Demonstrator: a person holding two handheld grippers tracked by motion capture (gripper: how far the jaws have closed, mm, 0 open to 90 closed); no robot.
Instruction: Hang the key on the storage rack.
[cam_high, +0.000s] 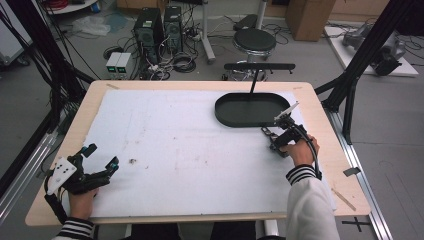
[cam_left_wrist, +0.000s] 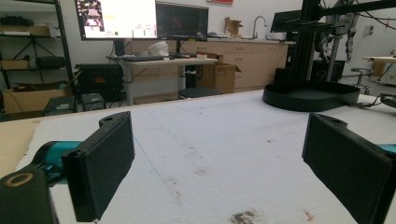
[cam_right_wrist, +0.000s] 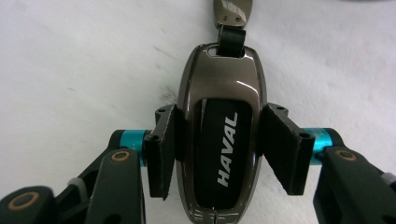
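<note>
Where right tongs (cam_right_wrist: 219, 149) clamp, key fob (cam_right_wrist: 219, 107) base cropped

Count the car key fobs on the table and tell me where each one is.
1. The car key fob lies on the white mat near the table's right edge, just in front of the black tray, clamped between the jaws of the right gripper. None seems hidden.

text: "HAVAL" | on: car key fob (cam_right_wrist: 219, 140) | white lettering, black panel
</note>
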